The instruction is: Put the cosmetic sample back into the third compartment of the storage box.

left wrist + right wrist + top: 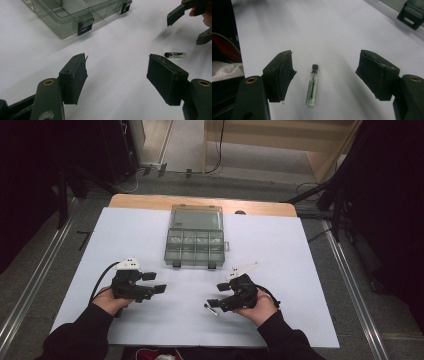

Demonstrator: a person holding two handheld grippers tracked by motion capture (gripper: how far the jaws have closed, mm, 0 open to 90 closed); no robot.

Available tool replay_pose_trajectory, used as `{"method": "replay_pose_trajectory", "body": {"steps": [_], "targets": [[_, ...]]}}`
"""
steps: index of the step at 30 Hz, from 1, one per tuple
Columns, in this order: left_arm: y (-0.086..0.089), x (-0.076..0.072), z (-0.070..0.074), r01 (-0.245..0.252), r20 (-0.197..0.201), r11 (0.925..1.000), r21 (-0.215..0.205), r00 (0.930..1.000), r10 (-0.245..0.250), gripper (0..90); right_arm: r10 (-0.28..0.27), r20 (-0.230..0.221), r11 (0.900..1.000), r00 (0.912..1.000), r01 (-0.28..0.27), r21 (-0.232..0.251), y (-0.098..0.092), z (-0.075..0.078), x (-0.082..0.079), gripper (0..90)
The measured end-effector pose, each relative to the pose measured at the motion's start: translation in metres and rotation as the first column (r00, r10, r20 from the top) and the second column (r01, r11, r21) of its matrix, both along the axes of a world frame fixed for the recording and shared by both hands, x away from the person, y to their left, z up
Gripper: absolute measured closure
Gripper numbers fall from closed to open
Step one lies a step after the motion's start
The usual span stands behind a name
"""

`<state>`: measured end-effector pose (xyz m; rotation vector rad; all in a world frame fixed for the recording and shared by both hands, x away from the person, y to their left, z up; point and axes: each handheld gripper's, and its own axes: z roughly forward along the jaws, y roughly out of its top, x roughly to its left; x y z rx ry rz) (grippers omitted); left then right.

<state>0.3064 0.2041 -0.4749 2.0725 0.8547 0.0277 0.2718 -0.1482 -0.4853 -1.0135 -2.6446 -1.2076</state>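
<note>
A small clear glass vial (211, 309) with a black cap lies flat on the white sheet near the front. In the right gripper view the vial (312, 86) sits between the wide-apart jaws of my right gripper (325, 66), nearer the left pad, and neither pad touches it. My right gripper (216, 294) hovers open just over it. My left gripper (156, 282) is open and empty to the left, jaws pointing right. From the left gripper (117, 67) the vial (175, 54) lies ahead to the right.
A clear plastic compartment box (195, 242) with its lid open stands at the table's middle back, two black latches on its front edge. Its corner (75, 15) appears ahead in the left gripper view. A white sheet (300, 270) covers the table.
</note>
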Motion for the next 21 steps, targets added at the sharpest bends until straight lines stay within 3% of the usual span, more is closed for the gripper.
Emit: {"method": "replay_pose_trajectory", "body": {"steps": [21], "targets": [[-0.002, -0.001, -0.001, 0.010, 0.000, 0.9998, 0.020, 0.9999, -0.010, 31.6, 0.055, -0.010, 0.995, 0.9985, -0.055, -0.082, 0.016, -0.012, -0.005, 37.2]]}}
